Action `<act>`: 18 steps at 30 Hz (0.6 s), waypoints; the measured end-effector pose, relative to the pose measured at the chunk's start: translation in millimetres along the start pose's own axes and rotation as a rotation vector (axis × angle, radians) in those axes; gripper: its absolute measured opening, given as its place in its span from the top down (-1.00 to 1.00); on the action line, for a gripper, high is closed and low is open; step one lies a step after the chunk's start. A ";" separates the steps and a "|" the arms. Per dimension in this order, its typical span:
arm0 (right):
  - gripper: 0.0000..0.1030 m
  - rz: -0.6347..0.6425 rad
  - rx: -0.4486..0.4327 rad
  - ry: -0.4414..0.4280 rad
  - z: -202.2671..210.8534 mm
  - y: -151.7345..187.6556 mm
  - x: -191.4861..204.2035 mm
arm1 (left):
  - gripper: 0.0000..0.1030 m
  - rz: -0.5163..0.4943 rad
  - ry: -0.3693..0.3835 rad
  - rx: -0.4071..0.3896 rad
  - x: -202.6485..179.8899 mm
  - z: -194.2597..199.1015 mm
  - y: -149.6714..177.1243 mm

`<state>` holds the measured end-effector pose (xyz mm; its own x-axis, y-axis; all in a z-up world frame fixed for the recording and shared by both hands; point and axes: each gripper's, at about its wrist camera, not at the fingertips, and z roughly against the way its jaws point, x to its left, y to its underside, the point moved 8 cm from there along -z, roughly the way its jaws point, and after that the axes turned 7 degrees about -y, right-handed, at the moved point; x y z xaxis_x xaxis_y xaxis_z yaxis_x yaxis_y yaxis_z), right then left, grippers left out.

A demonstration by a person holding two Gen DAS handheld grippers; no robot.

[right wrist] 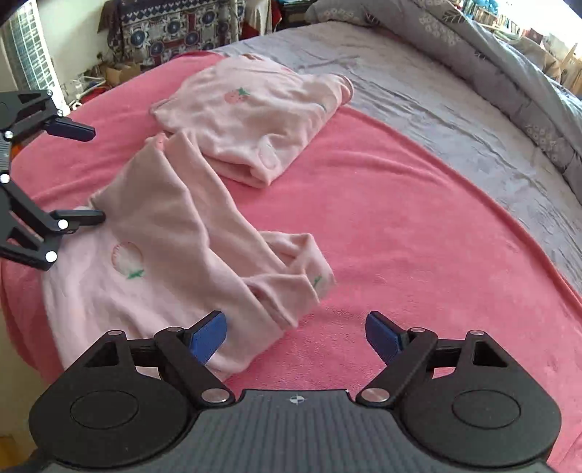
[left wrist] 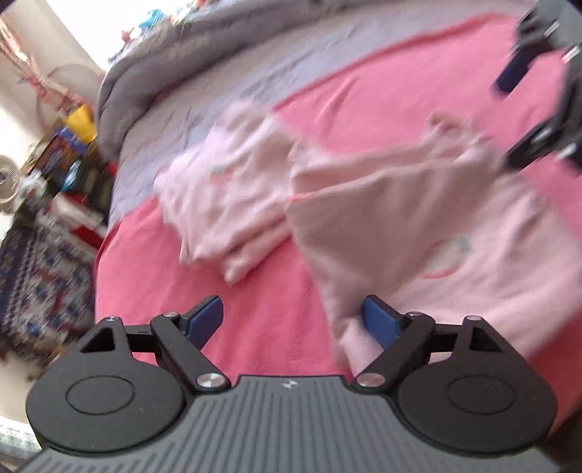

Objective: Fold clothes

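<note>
Both the left gripper point(left wrist: 293, 322) and right gripper point(right wrist: 296, 336) are held released above the pink blanket point(right wrist: 400, 218), beside the half-folded pink garment point(right wrist: 163, 254).

Soft matt fleece pink garments point(right wrist: 174, 233) on fuzzy pink blanket point(right wrist: 400, 225); matt black plastic tools.

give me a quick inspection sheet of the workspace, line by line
surface: pink blanket spread over a grey bedsheet.
job's things: folded pink garment with strawberry print lies farther back; pink top nearer, partly folded, sleeves bunched.
clutter: nothing seen on the blanket.
grippers: left gripper open, one finger at the top's edge; right gripper open, over the top's edge, holding nothing.
cables: nothing seen.
surroundings: grey floral duvet bunched at the far side; patterned cloth and boxes beyond the bed.
</note>
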<state>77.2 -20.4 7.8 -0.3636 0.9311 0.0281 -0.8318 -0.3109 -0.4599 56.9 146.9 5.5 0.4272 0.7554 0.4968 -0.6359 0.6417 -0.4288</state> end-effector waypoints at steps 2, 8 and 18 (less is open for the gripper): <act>-0.84 -0.056 -0.003 0.003 -22.9 4.2 -6.0 | -0.87 0.067 -0.006 0.020 6.7 -10.0 -0.7; -0.91 -0.146 0.003 -0.010 -35.1 3.5 -13.3 | -0.86 0.120 -0.095 0.065 31.3 1.9 6.7; -0.08 -0.101 -0.102 -0.119 15.8 -7.3 5.2 | -0.71 0.077 0.148 -0.139 -34.2 77.0 -19.4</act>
<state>74.8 -16.3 25.2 -0.3325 0.9257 0.1804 -0.8220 -0.1907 -0.5366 5.1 98.3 55.0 0.4766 0.8077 0.3471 -0.5803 0.5856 -0.5659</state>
